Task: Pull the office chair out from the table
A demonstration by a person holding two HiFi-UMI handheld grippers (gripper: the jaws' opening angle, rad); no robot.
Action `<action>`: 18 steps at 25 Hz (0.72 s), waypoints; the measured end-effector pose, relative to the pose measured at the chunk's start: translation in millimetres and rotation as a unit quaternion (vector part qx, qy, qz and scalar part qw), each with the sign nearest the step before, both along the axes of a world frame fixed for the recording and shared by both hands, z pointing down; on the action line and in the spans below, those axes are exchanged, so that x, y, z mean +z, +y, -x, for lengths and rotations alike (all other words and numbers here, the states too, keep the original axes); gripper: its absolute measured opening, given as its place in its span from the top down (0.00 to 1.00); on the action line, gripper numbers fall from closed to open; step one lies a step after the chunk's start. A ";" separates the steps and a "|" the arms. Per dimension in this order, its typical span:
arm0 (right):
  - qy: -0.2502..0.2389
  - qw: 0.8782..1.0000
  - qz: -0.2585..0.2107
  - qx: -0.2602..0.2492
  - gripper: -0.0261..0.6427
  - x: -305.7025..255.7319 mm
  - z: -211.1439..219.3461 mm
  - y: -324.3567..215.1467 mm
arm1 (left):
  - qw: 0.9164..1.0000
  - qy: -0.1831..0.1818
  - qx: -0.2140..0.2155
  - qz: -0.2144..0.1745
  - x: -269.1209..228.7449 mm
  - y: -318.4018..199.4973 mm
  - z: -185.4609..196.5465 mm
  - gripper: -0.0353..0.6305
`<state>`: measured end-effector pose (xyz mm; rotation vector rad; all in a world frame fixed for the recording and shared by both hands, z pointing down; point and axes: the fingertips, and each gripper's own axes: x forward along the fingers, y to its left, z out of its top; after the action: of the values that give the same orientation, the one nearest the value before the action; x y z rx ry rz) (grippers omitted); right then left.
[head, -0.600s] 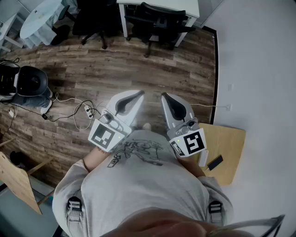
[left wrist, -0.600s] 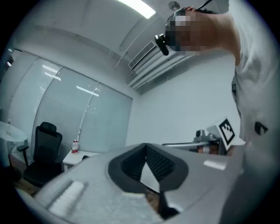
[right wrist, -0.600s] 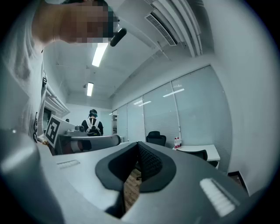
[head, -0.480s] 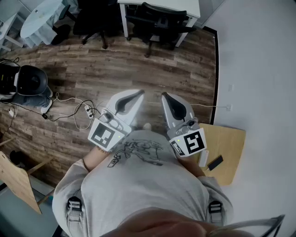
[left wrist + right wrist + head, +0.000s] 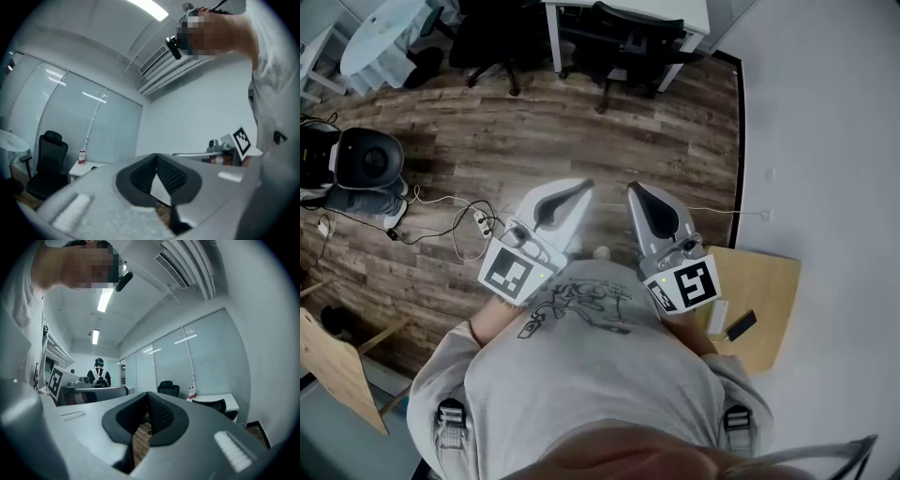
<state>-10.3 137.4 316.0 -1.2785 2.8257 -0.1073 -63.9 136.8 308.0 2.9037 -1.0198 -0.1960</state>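
Note:
A black office chair (image 5: 623, 42) stands tucked under a white table (image 5: 689, 14) at the far end of the wooden floor, well away from both grippers. In the right gripper view that chair (image 5: 224, 406) shows under the table's edge (image 5: 213, 398). I hold my left gripper (image 5: 579, 187) and right gripper (image 5: 634, 189) side by side in front of my chest, pointing toward the chair. Both are shut with nothing between the pads. The shut jaws fill the lower part of the left gripper view (image 5: 157, 157) and of the right gripper view (image 5: 147, 394).
A second black chair (image 5: 487, 42) stands left of the table, beside a round table (image 5: 380, 37). A black machine (image 5: 366, 164) and cables with a power strip (image 5: 478, 222) lie at the left. A low wooden stand (image 5: 764, 291) with a phone (image 5: 739, 325) sits by the right wall. A person (image 5: 98, 373) stands far off.
The head view has shifted very slightly. Both grippers stay shut and hold the same place in front of my chest.

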 end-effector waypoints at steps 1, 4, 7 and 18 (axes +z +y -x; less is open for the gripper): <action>0.001 1.000 -0.001 0.000 0.95 0.4 3.6 0.6 | 1.000 0.000 0.001 0.001 1.2 0.6 3.2 0.94; 0.003 1.000 -0.002 0.002 0.95 1.4 13.7 3.0 | 1.000 -0.002 0.002 0.003 4.3 2.5 13.1 0.94; 0.005 1.000 -0.004 0.002 0.95 3.2 25.7 6.2 | 1.000 -0.004 0.002 0.003 6.5 4.8 25.1 0.94; 0.008 1.000 -0.003 0.001 0.95 10.1 46.9 -5.0 | 1.000 -0.008 -0.005 0.002 12.6 -4.5 50.5 0.94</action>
<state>-57.2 132.5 326.2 -1.2860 2.8362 -0.0897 -114.4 132.4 320.5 2.9024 -1.0350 -0.1702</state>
